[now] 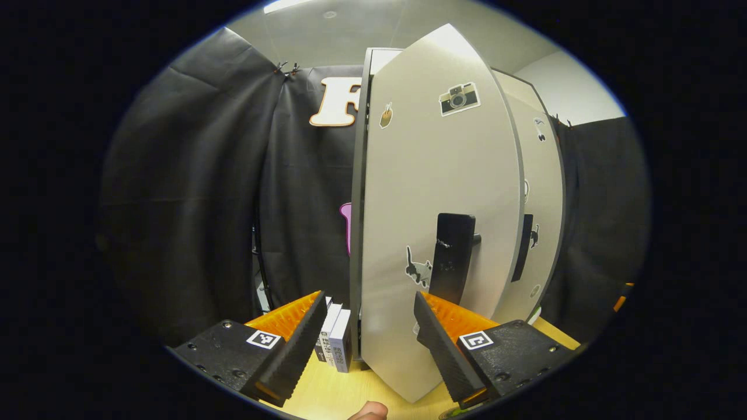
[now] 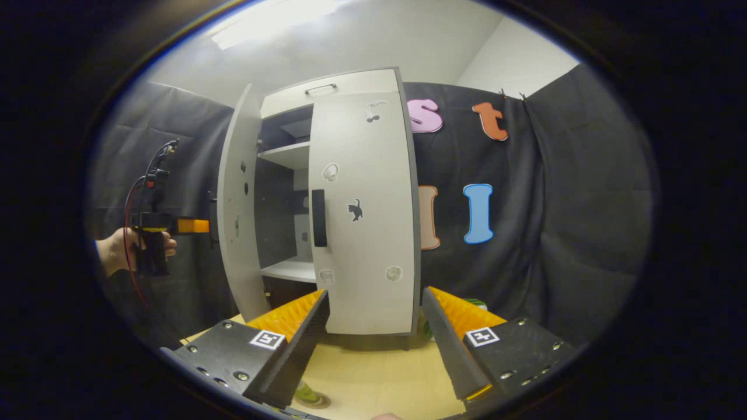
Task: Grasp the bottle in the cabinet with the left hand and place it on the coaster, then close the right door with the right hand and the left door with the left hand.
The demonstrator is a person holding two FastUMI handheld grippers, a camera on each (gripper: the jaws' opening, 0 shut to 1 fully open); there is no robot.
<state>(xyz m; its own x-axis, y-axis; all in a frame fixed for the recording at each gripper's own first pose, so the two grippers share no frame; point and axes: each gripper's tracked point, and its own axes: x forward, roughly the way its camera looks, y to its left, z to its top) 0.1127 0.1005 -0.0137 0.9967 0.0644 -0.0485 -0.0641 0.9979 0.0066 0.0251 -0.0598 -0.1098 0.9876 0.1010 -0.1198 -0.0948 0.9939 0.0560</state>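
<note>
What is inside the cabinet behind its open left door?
Through the gap beside the left door, the cabinet shows two pale shelves and a dark back wall. The shut right door covers the rest.

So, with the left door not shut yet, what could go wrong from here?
1. The left tongs are open, with the left door's lower edge between the fingers; pushing might jam it.
2. The books stand close beside the cabinet's hinge side; the left finger may knock them.
</note>
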